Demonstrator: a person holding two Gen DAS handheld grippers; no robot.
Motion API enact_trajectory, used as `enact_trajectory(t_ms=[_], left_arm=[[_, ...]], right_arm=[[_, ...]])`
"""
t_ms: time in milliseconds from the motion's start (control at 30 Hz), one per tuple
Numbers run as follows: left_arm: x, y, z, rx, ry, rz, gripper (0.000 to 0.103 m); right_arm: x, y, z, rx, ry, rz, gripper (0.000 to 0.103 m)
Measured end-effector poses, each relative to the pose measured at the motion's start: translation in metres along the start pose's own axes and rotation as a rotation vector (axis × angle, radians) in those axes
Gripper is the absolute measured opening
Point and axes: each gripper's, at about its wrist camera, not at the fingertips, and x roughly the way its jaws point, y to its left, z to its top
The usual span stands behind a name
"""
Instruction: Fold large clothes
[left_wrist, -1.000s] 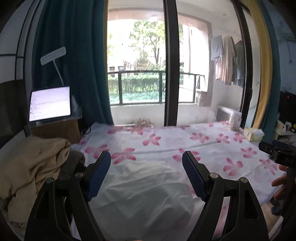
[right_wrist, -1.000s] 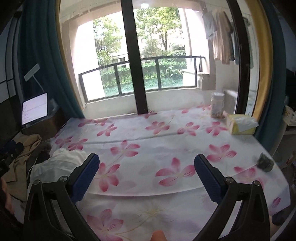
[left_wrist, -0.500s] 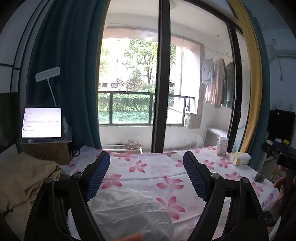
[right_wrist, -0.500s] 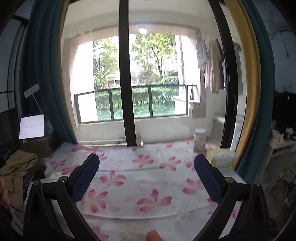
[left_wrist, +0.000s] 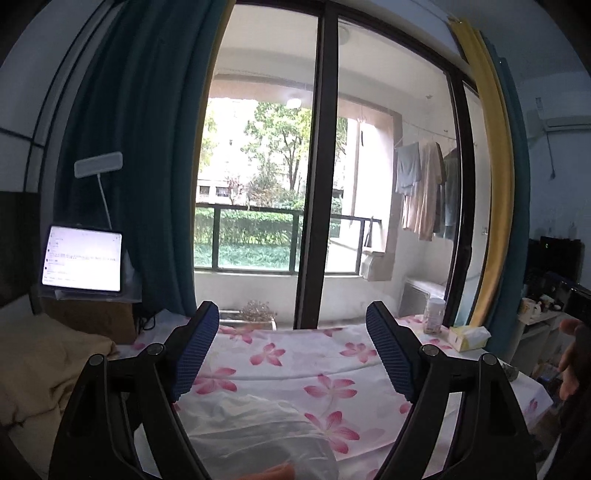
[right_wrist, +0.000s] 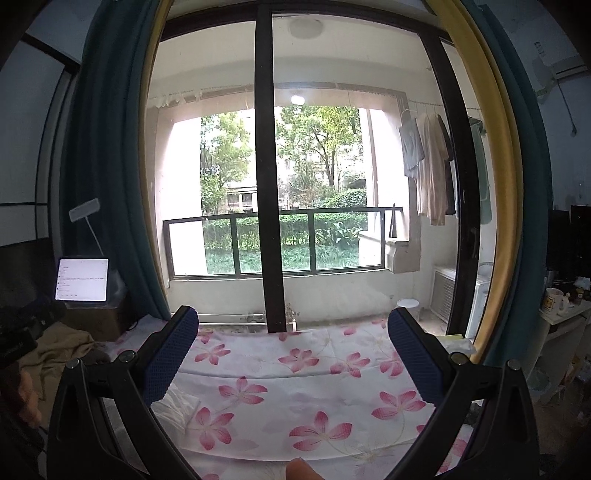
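- Left wrist view: your left tongs (left_wrist: 291, 332) are spread wide with nothing between the blue pads, held above the bed and aimed at the window.
- The crumpled white garment (left_wrist: 255, 435) lies low between the tong arms, on the white bedsheet with pink flowers (left_wrist: 295, 373).
- A rumpled beige cloth (left_wrist: 40, 373) is piled at the left, under the lit tablet screen (left_wrist: 82, 260).
- A yellow tissue box (left_wrist: 468, 338) sits at the bed's far right corner.
- Right wrist view: your right tongs (right_wrist: 291, 350) are also wide and hold nothing.
- The white garment (right_wrist: 175, 406) shows only partly, just beside the left blue pad (right_wrist: 168, 358), on the flowered sheet (right_wrist: 314, 398).
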Motion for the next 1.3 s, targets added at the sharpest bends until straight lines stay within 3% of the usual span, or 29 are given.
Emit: enact_trajectory(t_ms=[133,433,700,1300], left_arm=[[0.002,0.008,-0.009,-0.038,0.038,-0.031,0.085],[0.001,0.009,-0.016,0.000,0.063,0.065,0.085],[0.006,0.003,-0.022,0.028,0.102,0.050,0.085],[0.008,0.001,-0.024,0.026,0.109,0.034,0.085]], right_arm=[[0.009,0.005,-0.007,-0.003,0.030,0.003,0.101],[0.027,0.009,-0.024,0.003,0.104,0.017,0.101],[0.033,0.010,-0.029,-0.005,0.133,0.021,0.101],[0.036,0.011,-0.032,-0.009,0.152,0.030,0.101]])
